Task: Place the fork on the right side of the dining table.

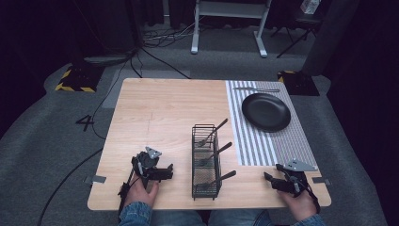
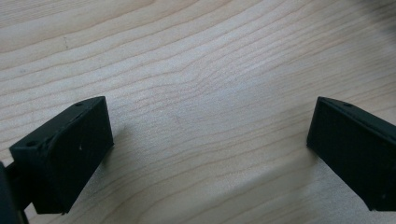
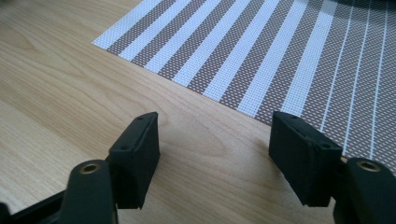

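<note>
**Both grippers idle beside the cutlery basket — nothing picked yet**

Left gripper (image 1: 162,172) rests on the wooden table (image 1: 160,108) near its front edge, jaws wide apart, bare wood between them. Right gripper (image 1: 272,181) sits low at the front right, just off the corner of the striped placemat (image 1: 263,146); jaws spread, nothing held.

Wire basket (image 1: 206,162) stands upright between the two grippers, three dark-handled utensils (image 1: 221,148) leaning out toward the right. Black plate (image 1: 266,111) lies on the mat, far end; one utensil (image 1: 256,89) lies beyond it.

Judgement: place-setting, at the start of a fetch. Next move likely calls for the right gripper to swing toward the basket, line up on a protruding handle, and pinch it cleanly without tipping the basket.
</note>
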Demonstrator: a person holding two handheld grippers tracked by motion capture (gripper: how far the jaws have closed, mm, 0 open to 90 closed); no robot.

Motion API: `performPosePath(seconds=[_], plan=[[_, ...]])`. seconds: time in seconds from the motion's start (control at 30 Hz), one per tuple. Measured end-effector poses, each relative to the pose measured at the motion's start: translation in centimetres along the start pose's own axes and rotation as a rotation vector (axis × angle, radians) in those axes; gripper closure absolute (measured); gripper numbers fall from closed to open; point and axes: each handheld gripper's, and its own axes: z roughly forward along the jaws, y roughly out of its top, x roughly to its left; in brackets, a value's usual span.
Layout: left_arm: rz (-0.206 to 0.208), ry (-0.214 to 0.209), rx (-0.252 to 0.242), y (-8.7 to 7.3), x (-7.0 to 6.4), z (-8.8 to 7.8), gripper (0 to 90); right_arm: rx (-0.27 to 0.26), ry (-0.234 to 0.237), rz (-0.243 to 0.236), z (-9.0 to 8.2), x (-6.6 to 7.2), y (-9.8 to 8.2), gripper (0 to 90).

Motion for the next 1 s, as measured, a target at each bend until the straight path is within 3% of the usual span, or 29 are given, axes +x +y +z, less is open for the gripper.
performPosePath(seconds=[0.17,0.3,0.5,0.97,1.0], plan=[[-0.003,0.001,-0.001,0.0,0.0,0.0,0.4,0.009,0.001,0.006,-0.2,0.1,0.1,36.7],[-0.003,0.001,-0.001,0.0,0.0,0.0,0.4,-0.013,0.017,0.035,-0.8,0.0,0.5,38.9],[-0.003,0.001,-0.001,0.0,0.0,0.0,0.4,-0.042,0.084,0.088,-2.5,0.8,1.5,43.1],[-0.003,0.000,0.000,0.0,0.0,0.0,0.4,-0.081,0.111,0.058,-5.8,2.8,3.5,45.9],[-0.003,0.000,0.000,0.0,0.0,0.0,0.4,-0.086,0.117,0.040,-6.3,3.2,3.9,46.2]])
